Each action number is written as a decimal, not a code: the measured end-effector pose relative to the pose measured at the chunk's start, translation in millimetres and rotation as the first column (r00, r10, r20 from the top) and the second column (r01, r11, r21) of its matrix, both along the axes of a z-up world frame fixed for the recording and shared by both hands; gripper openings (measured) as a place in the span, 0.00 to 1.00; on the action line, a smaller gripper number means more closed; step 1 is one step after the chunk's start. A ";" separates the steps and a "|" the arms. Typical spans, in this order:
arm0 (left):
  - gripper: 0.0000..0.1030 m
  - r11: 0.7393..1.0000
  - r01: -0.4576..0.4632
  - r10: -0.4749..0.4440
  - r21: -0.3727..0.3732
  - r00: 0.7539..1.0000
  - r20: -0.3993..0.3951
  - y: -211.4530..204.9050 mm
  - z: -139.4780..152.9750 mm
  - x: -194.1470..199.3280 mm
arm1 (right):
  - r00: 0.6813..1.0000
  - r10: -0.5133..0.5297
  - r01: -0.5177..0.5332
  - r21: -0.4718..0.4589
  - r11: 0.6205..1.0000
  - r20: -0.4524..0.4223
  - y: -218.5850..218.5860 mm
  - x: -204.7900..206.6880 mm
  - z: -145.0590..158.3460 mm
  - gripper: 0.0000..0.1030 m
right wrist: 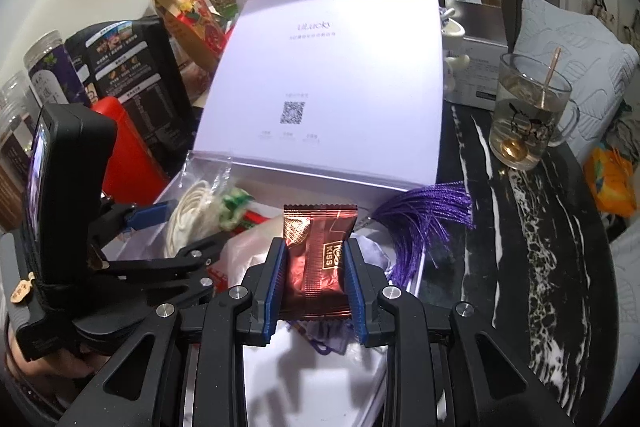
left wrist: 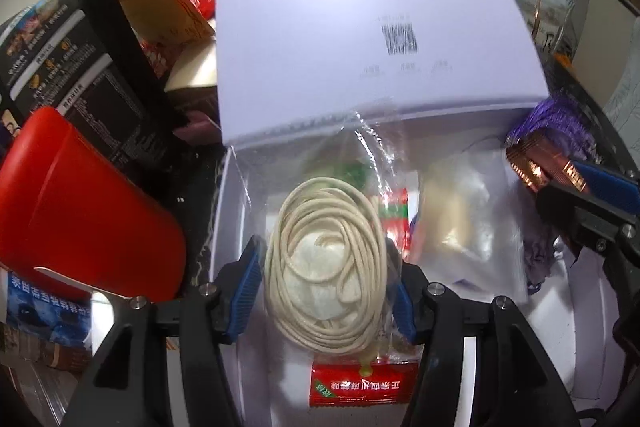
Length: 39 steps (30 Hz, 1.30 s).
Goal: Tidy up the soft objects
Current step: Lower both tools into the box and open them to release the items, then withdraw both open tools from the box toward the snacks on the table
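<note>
While both claws are held over the open pale-lilac cardboard gift box, two soft items are in play. The coil of cream cord sealed in a clear plastic bag sits between the blue pads of the left claw, low inside the box, near its front wall. The left pads are seen beside the bag's flanks; whether they press or merely bracket it cannot be told.

The bag is judged light, limp and slippery. The film is expected to slide over the cord, so the coil itself should be pinched across its width, not the loose film edge. A red sauce sachet lies just in front of the coil, toward the camera, and could be dragged along.

The copper-brown foil-wrapped candy marked "kiss" is pinched across its middle by the right claw, above the box's right half, beside the purple thread tassel draped over the box's right rim. The right pads are pressed onto the wrapper sides. The candy is judged light, crinkly-skinned and likely crushable: only modest squeeze is warranted, and the crimped ends should be avoided as they fold.

A glass mug with a spoon stands on the marbled black counter, well right of the box, clear of both claws.
</note>
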<state>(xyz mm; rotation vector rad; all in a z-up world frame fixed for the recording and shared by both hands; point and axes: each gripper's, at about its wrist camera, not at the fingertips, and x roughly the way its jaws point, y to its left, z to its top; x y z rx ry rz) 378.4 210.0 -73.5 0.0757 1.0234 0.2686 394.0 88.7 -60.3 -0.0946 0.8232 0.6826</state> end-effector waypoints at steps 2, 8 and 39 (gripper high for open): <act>0.55 1.000 -0.002 0.002 0.005 1.000 -0.011 0.2 -2.2 1.3 | 1.000 -0.003 0.003 -0.009 1.000 -0.007 -0.1 1.7 -2.8 0.28; 0.58 0.999 0.001 -0.002 -0.033 0.999 -0.033 4.3 -6.8 4.0 | 0.999 -0.019 0.017 -0.042 0.999 -0.046 0.3 9.6 -14.7 0.29; 0.74 0.994 0.040 -0.018 -0.101 0.977 0.210 -9.3 70.9 -38.5 | 0.999 -0.042 0.042 0.032 0.999 -0.001 -18.8 -15.5 35.6 0.39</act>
